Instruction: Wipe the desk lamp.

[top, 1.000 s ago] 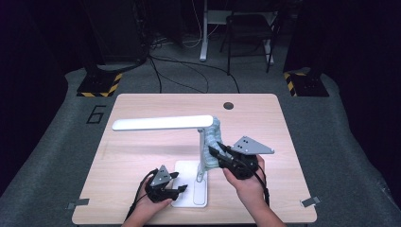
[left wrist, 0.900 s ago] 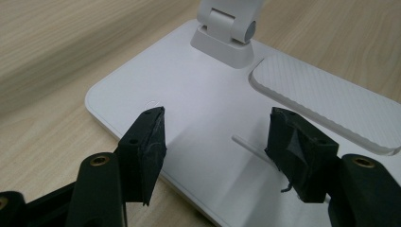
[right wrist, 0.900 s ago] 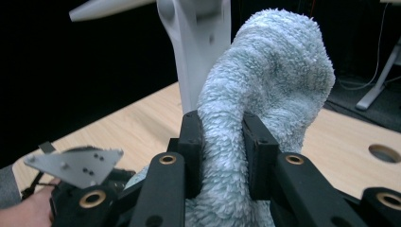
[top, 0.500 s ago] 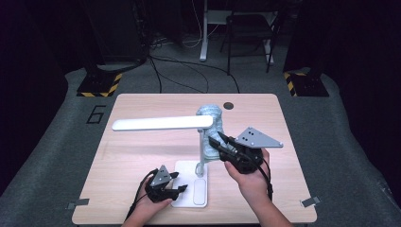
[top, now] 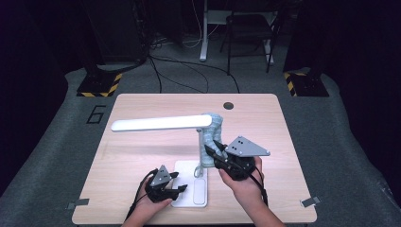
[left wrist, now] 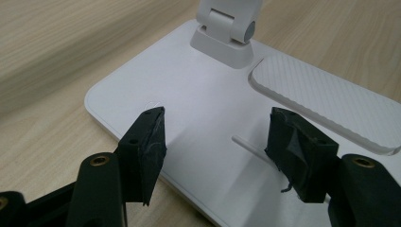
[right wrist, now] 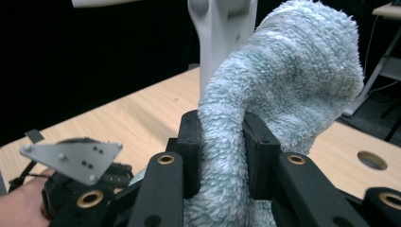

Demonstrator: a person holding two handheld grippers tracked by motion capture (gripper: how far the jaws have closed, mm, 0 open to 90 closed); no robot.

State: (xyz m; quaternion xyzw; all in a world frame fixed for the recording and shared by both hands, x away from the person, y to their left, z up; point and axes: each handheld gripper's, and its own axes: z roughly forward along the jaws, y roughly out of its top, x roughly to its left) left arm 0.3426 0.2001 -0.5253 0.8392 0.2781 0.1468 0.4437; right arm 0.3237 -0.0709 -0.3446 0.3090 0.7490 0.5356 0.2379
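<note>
A pale wooden table (top: pixel 142 156) fills the middle of the high view, and on it stands a white desk lamp (top: pixel 161 124). Its long head runs level across the upper centre, its post (top: pixel 200 151) rises just right of centre, and its flat base (top: pixel 191 189) sits at the lower centre near the table's front edge.

A fluffy light-blue cloth (top: pixel 213 137) is pressed against the post's upper half, just below the joint with the head. The wiping looks to be under way on the upright. By this judgement the head, the lower post and the base are yet to be covered, though the pictures cannot show which surfaces are already clean.

The right gripper (top: pixel 213 150), at lower right of centre in the high view, is raised off the table. It points up and to the left toward the post, with the hand (top: pixel 243 184) beneath it. In the right gripper view its jaws are clamped on a bunched fold of the cloth (right wrist: pixel 283 94), which billows above them beside the post (right wrist: pixel 222 33).

The left gripper (top: pixel 182 182) sits low at the bottom centre. In the left gripper view its jaws stand apart, holding nothing, with their tips resting on or just over the base (left wrist: pixel 198 109), apparently steadying the lamp.
</note>
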